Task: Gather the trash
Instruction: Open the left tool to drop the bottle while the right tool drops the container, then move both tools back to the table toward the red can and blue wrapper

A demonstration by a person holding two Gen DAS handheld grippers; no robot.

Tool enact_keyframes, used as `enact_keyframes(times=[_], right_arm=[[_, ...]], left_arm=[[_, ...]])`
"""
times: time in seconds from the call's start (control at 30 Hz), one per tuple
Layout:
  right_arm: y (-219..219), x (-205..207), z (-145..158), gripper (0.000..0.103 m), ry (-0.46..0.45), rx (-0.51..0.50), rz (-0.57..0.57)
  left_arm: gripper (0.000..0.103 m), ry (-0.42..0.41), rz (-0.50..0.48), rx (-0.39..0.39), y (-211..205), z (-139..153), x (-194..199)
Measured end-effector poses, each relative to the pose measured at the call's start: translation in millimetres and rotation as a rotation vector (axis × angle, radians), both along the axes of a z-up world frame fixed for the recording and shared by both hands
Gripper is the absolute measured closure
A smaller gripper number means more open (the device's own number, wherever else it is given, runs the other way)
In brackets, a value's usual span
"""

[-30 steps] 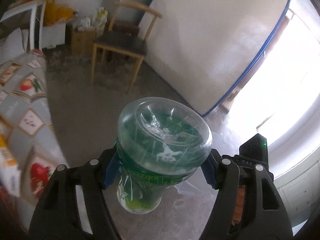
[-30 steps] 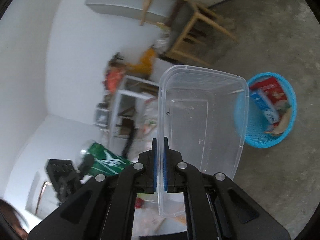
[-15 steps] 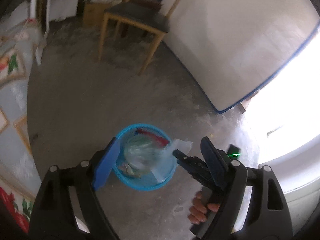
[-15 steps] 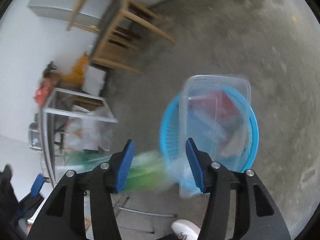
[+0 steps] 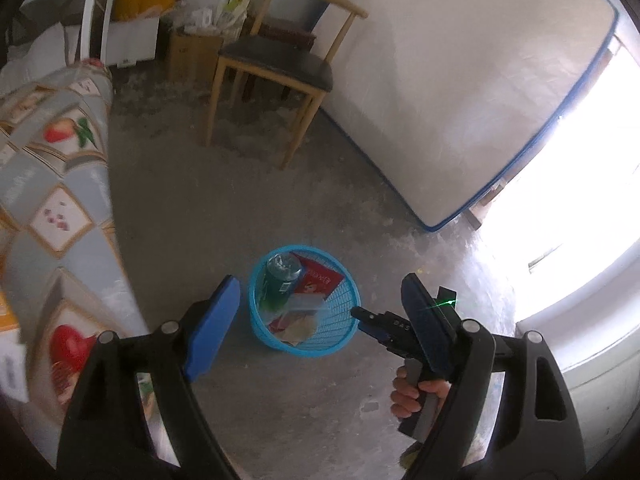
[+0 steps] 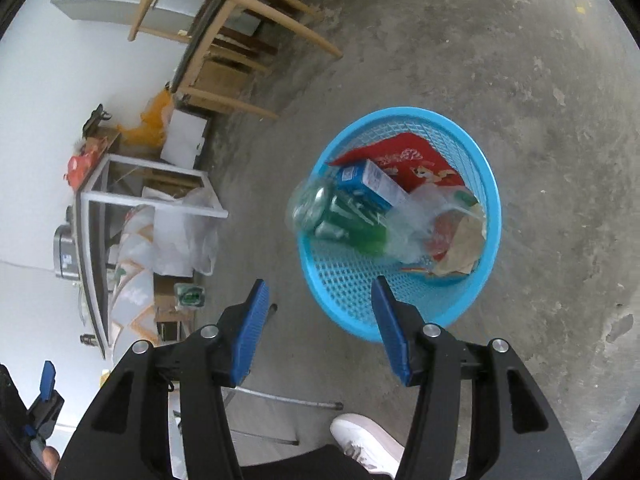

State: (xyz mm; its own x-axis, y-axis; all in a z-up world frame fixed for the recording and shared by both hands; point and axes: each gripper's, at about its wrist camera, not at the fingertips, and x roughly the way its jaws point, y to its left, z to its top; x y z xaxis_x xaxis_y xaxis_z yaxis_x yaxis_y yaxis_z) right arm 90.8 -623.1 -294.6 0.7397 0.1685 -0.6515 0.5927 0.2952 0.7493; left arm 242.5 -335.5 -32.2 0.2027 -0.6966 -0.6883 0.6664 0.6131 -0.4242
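Observation:
A blue mesh waste basket [image 5: 339,313] [image 6: 486,184] stands on the concrete floor. Inside lie a green plastic bottle [image 5: 277,285] [image 6: 340,216], a clear plastic container [image 5: 305,304] [image 6: 420,220], a red carton [image 5: 318,280] [image 6: 404,160], a blue-white carton [image 6: 370,180] and paper scraps. My left gripper [image 5: 320,312] is open and empty, high above the basket. My right gripper [image 6: 318,320] is open and empty, above the basket's near rim; it also shows in the left wrist view [image 5: 384,326].
A wooden chair [image 5: 276,60] [image 6: 224,52] stands beyond the basket. A mattress [image 5: 460,92] leans on the wall. A table with a patterned cloth [image 5: 52,200] is at left. A white shelf frame [image 6: 152,192] with bags and a white shoe [image 6: 364,444] are near.
Both grippers opened. The green bottle dropped from my left gripper and the clear container from my right one; both now lie in the basket.

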Motion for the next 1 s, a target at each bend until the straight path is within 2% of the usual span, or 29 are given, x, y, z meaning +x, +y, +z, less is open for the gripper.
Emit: enact_keyframes(times=[0.13,0.23,0.33,0.43,0.6,0.77,0.87,1.0], right_arm=[[14.2,-23.3,29.7,0.050,-0.044,-0.032,0.017],[33.0,-37.7,64.4,0.050,-0.087,-0.088,0.060],[54.0,-44.8,99.4,0.046,-0.120,-0.161,0.123],[80.5,-39.0,136.4,0.043,-0.145,-0.239,0.215],[132.1,4.4,192.2,0.040,-0.199,-0.298,0.396],[219.0,73.9,229.3,0.031,-0.252,-0.325,0.607],[273.4,108.9,240.2,0.029,-0.213,-0.413,0.712],[332.7,150.7,254.8,0.029,-0.184,-0.551,0.815]], left_arm=[[0.024,-0.040,0.001,-0.044,45.1,24.9,-17.9],[0.020,-0.083,0.005,-0.073,87.7,40.5,-34.8],[0.020,-0.110,0.030,-0.069,138.0,44.5,-52.1],[0.019,-0.103,0.108,-0.047,200.0,34.3,-65.9],[0.019,-0.130,0.280,-0.043,292.4,20.8,-85.8],[0.019,-0.129,0.431,-0.095,367.3,9.8,-93.3],[0.019,-0.095,0.479,-0.118,390.4,0.9,-87.1],[0.019,-0.074,0.452,-0.122,390.8,-7.8,-68.5]])
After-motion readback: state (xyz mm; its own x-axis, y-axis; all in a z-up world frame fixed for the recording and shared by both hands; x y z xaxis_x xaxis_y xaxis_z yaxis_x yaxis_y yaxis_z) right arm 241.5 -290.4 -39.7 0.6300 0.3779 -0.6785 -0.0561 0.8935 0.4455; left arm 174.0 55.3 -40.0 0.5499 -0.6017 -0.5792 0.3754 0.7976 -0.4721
